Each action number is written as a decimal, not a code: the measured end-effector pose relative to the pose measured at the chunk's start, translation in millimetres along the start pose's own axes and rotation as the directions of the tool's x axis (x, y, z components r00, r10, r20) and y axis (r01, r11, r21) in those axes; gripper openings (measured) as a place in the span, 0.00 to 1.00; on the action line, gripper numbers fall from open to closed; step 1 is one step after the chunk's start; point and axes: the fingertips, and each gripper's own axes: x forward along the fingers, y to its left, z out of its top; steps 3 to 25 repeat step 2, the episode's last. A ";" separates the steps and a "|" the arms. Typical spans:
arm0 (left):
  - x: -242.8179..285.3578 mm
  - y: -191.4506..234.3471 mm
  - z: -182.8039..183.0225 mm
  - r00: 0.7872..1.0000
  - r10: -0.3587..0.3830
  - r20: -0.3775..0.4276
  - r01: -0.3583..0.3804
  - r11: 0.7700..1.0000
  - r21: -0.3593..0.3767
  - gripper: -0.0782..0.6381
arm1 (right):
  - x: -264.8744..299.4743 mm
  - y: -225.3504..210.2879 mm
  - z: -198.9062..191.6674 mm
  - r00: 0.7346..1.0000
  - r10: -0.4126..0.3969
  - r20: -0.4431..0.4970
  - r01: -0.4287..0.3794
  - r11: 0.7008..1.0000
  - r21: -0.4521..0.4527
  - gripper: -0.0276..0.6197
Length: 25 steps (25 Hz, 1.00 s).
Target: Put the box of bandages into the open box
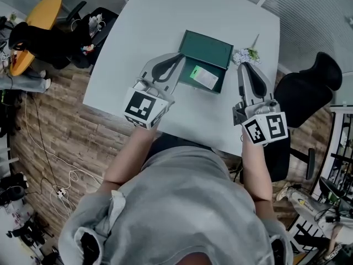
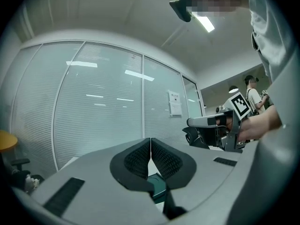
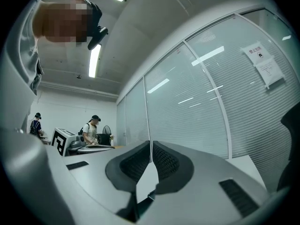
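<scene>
We hold both grippers level over the near part of the white desk [image 1: 160, 15], and neither carries anything. The left gripper [image 1: 177, 58] has its jaws pressed together with nothing between the pads, as its own view shows. The right gripper [image 1: 243, 66] is the same, pads meeting and bare. They flank the open box [image 1: 208, 47]. The left jaws are close by its left side and the right jaws are off its right side, near a small sprig of flowers [image 1: 246, 55].

The box of bandages [image 1: 203, 77], green with a white label, lies flat in the lower tray of the open box, in front of the lid that is folded back at the far side. It seems to sit wholly within the walls, though from this height we cannot be sure that it rests flush on the bottom.

We judge the placing done. That would explain the closed, empty jaws: nothing is left to grip. Holding them to either side rather than over the tray keeps them from nudging the small box. With the lid leaning away, the tray is open from above, so the contents are plain to see.
</scene>
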 end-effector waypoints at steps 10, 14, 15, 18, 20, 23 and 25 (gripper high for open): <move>-1.8 -0.2 3.9 1.000 0.009 0.009 -0.009 1.000 0.001 0.14 | -1.7 1.4 1.5 1.000 0.002 0.002 -0.002 1.000 -0.003 0.13; -1.8 -0.2 3.9 1.000 0.009 0.009 -0.009 1.000 0.001 0.14 | -1.7 1.4 1.5 1.000 0.002 0.002 -0.002 1.000 -0.003 0.13; -1.8 -0.2 3.9 1.000 0.009 0.009 -0.009 1.000 0.001 0.14 | -1.7 1.4 1.5 1.000 0.002 0.002 -0.002 1.000 -0.003 0.13; -1.8 -0.2 3.9 1.000 0.009 0.009 -0.009 1.000 0.001 0.14 | -1.7 1.4 1.5 1.000 0.002 0.002 -0.002 1.000 -0.003 0.13; -1.8 -0.2 3.9 1.000 0.009 0.009 -0.009 1.000 0.001 0.14 | -1.7 1.4 1.5 1.000 0.002 0.002 -0.002 1.000 -0.003 0.13; -1.8 -0.2 3.9 1.000 0.009 0.009 -0.009 1.000 0.001 0.14 | -1.7 1.4 1.5 1.000 0.002 0.002 -0.002 1.000 -0.003 0.13; -1.8 -0.2 3.9 1.000 0.009 0.009 -0.009 1.000 0.001 0.14 | -1.7 1.4 1.5 1.000 0.002 0.002 -0.002 1.000 -0.003 0.13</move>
